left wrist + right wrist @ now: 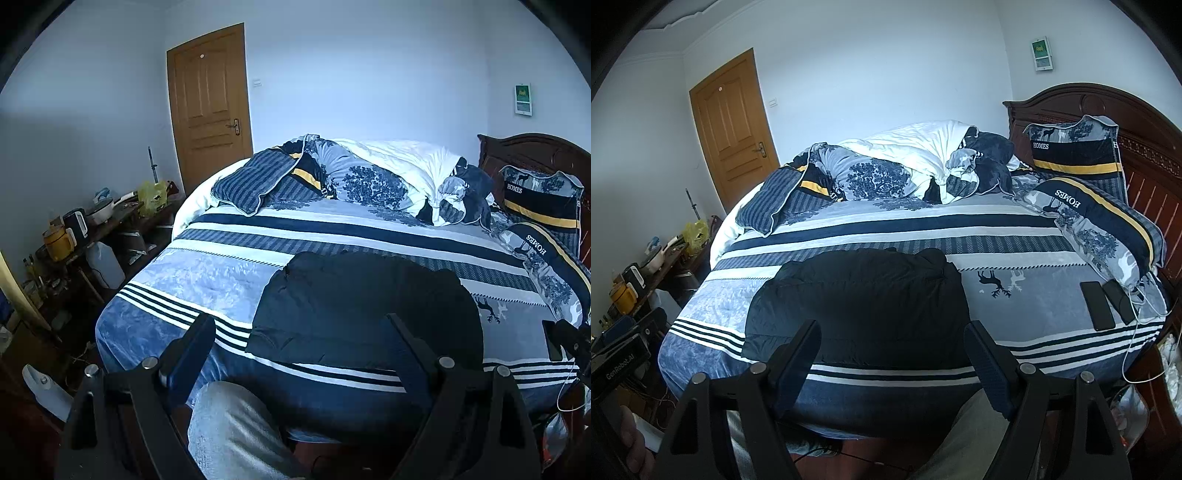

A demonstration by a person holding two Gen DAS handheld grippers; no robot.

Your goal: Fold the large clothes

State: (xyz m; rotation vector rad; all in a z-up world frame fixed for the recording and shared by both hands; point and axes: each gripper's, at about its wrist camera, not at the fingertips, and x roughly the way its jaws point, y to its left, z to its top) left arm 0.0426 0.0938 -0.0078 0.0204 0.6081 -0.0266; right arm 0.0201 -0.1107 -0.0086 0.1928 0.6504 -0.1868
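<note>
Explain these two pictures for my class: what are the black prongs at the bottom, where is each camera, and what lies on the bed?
No robot here: a person holds a hand-held gripper in each hand, each with a camera looking along its two fingers. One picture is from the left hand-held gripper, the other from the right hand-held gripper. The prongs are those fingers, spread open and holding nothing. On the striped bed lies a dark jacket, apparently folded. Beyond it are a bundled duvet, pillows, and two phones near the right edge.
</note>
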